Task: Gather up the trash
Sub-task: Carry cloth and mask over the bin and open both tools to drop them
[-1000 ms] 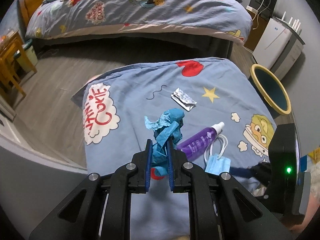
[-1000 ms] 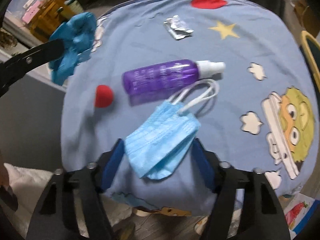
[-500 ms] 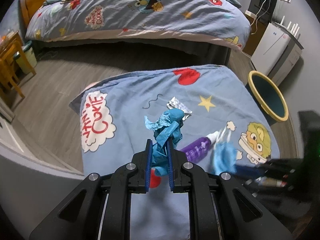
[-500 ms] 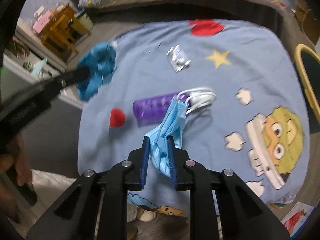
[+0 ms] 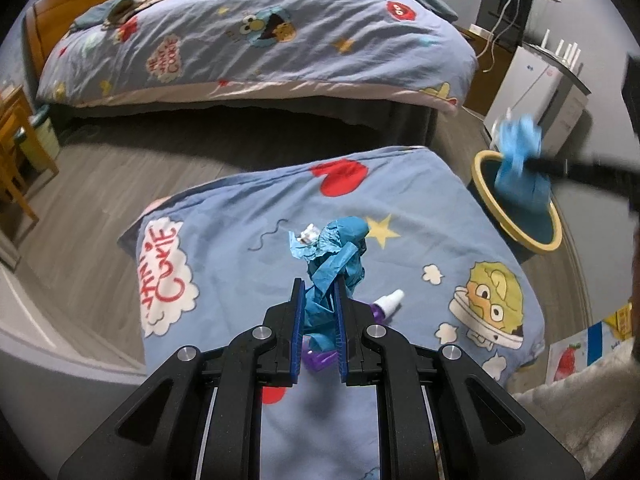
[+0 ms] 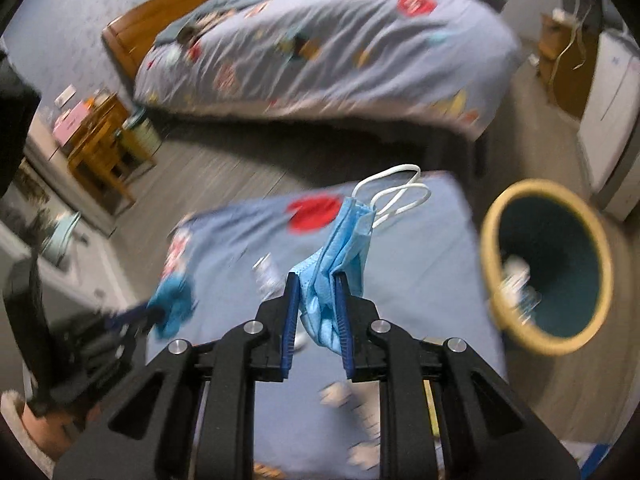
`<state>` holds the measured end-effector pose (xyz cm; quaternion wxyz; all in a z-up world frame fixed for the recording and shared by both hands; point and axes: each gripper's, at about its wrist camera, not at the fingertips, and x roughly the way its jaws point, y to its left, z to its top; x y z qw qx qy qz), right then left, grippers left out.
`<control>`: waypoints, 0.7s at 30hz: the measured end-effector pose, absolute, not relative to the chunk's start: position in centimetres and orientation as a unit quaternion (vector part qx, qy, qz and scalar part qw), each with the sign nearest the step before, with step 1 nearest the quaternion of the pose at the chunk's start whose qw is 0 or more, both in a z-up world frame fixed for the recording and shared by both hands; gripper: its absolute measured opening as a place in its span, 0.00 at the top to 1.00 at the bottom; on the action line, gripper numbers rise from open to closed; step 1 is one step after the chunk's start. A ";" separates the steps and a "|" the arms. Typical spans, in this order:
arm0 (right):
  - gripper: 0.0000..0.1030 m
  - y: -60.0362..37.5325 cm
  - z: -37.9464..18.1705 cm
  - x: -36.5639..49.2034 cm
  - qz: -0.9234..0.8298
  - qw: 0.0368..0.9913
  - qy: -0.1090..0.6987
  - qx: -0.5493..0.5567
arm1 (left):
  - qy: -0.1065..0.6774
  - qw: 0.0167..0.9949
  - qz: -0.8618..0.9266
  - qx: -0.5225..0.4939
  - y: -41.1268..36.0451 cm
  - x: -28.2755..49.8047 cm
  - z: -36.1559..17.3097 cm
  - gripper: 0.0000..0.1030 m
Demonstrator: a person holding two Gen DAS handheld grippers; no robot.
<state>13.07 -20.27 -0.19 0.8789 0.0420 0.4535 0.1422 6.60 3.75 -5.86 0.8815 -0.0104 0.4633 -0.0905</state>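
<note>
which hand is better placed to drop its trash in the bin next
Right. The right tool holds the face mask and in the left wrist view already hangs at the bin. The left tool, gripping crumpled blue paper, is over the blanket.

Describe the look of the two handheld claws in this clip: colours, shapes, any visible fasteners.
Both look alike. The left claw and right claw are matte black, with angular forked arms that have triangular cut-outs. Each narrows to two flat, upright fingers faced with blue pads. Round silver bolt heads mark the pivots, four showing on each claw. No cables or lettering show, and no sleeve is clearly visible.
</note>
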 end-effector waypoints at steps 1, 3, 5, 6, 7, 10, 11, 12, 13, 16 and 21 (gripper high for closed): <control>0.83 -21.4 0.0 13.7 0.128 0.884 0.448 0.040 | 0.463 0.881 -0.092 -0.008 3.6 6.6 -5.9 0.86; 0.83 -23.8 -0.4 15.0 0.100 0.889 0.444 0.055 | 0.464 0.881 -0.096 -0.002 2.9 6.8 -5.9 0.86; 0.83 -26.0 -1.3 15.9 0.083 0.888 0.445 0.082 | 0.463 0.881 -0.100 0.004 2.3 6.9 -5.9 0.86; 0.83 -27.2 -2.2 16.3 0.074 0.884 0.450 0.099 | 0.463 0.880 -0.102 0.008 2.1 6.9 -5.9 0.86; 0.83 -28.2 -3.0 16.6 0.069 0.878 0.460 0.113 | 0.463 0.880 -0.104 0.011 1.7 7.0 -5.9 0.86; 0.83 -30.4 -4.1 17.2 0.058 0.871 0.468 0.136 | 0.463 0.878 -0.118 0.018 0.1 7.4 -5.8 0.86; 0.83 -31.1 -4.1 17.2 0.054 0.871 0.468 0.136 | 0.462 0.878 -0.122 0.021 -0.5 7.5 -5.8 0.86; 0.83 -31.7 -4.4 17.3 0.046 0.872 0.469 0.132 | 0.462 0.878 -0.125 0.024 -0.9 7.6 -5.7 0.86; 0.83 -31.9 -4.6 17.4 0.043 0.872 0.470 0.129 | 0.461 0.877 -0.129 0.026 -1.5 7.8 -5.7 0.86; 0.83 -33.0 -5.7 17.8 0.035 0.867 0.480 0.125 | 0.463 0.874 -0.143 0.027 -3.5 8.2 -5.7 0.86; 0.83 -36.2 -6.3 18.3 0.012 0.867 0.480 0.137 | 0.457 0.871 -0.172 0.043 -8.3 9.3 -5.3 0.86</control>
